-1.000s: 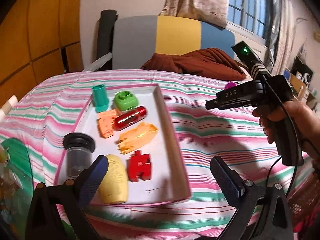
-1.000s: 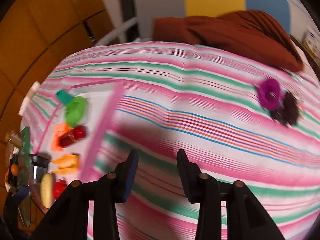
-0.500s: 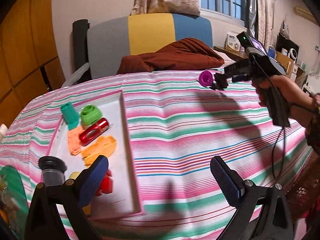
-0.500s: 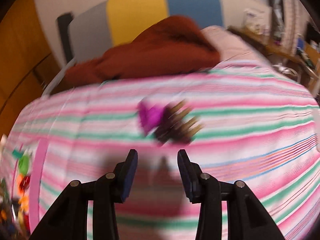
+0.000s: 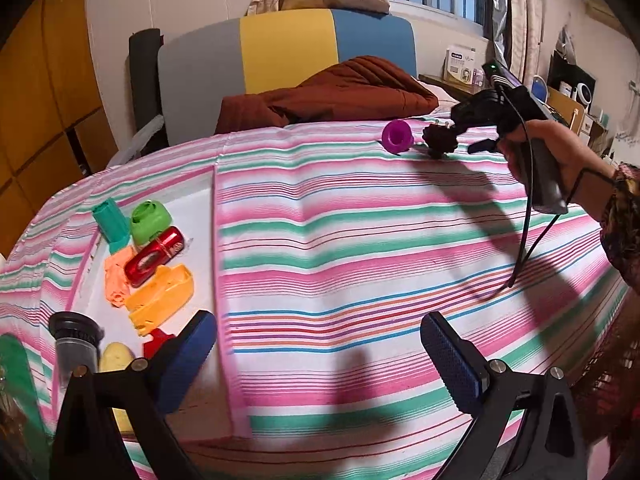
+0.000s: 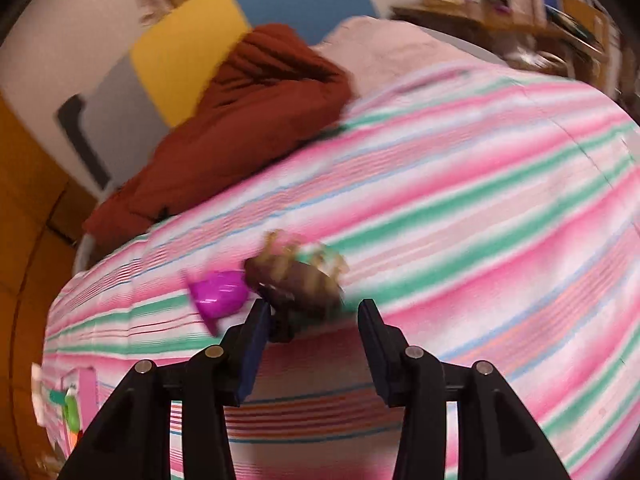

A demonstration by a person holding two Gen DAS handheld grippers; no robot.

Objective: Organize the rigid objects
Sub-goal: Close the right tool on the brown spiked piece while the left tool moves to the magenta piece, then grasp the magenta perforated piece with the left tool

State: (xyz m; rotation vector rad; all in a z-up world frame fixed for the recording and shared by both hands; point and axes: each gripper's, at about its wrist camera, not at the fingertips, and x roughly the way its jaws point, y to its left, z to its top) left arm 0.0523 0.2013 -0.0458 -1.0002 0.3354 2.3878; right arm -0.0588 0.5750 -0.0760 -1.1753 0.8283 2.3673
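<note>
A white tray [image 5: 200, 240] with a pink rim lies at the left of the striped bed and holds several toys: a teal piece [image 5: 111, 220], a green piece [image 5: 150, 218], a red capsule [image 5: 154, 256], an orange piece [image 5: 160, 300]. A purple cup [image 5: 397, 136] and a dark brown knobbly toy [image 5: 440, 140] lie at the far right. My right gripper [image 6: 312, 312] is open, its jaws either side of the brown toy [image 6: 296, 280], with the purple cup [image 6: 218, 294] just left. My left gripper [image 5: 318, 344] is open and empty, low at the near edge.
A brown blanket [image 5: 332, 92] lies against the grey, yellow and blue headboard [image 5: 288, 48] at the back. A black-lidded jar [image 5: 76, 340] and a yellow piece [image 5: 116, 358] sit in the tray's near corner. Shelves with clutter stand at the right [image 5: 568, 88].
My right gripper has travelled from beside the tray to the far right and now stands around the brown toy, jaws wider. My left view has swung right, away from the tray.
</note>
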